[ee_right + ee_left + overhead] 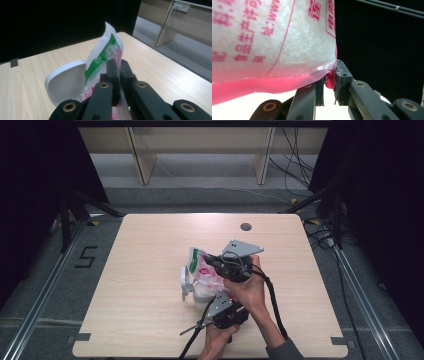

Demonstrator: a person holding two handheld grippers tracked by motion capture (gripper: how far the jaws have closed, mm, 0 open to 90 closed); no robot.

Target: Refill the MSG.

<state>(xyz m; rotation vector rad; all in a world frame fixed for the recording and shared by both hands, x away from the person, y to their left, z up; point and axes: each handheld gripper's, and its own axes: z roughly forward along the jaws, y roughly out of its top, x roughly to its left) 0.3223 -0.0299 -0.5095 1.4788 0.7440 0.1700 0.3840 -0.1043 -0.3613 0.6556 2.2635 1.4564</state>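
- Left tongs (218, 304) low at the near middle of the bench (150, 320), held from below in the left hand (216, 343), forearm entering at the bottom edge of the high view.
- Grey three-cornered plate on top tilted toward the bag, cable trailing off toward the near left.
- In the left gripper view, clamped together on the pink sealed corner of the plastic bag (274, 45), the two black jaws nearly meeting with only the thin film between them.
- Bag body bulging above and to the left of that pinch, white grainy contents behind red printed characters.
- Right tongs (212, 260) just beyond the left ones, gripped in the right hand (248, 287), wrist bent and forearm slanting in from the lower right with a dark sleeve at the edge.
- Tongs pointing left across the bench, grey plate uppermost, black cable looping down beside the forearm.
- In the right gripper view, pressed together on the upper edge of the bag (110, 50), film standing upright between the pads, green strip and white flap rising above the tips.
- Bag (202, 270) near the bench's middle, lifted between the two pairs of tongs, one at the top, one at the bottom corner.
- White scoop-like container (66, 82) just beside the bag on its left, open face turned toward the camera; touching or apart cannot be told.
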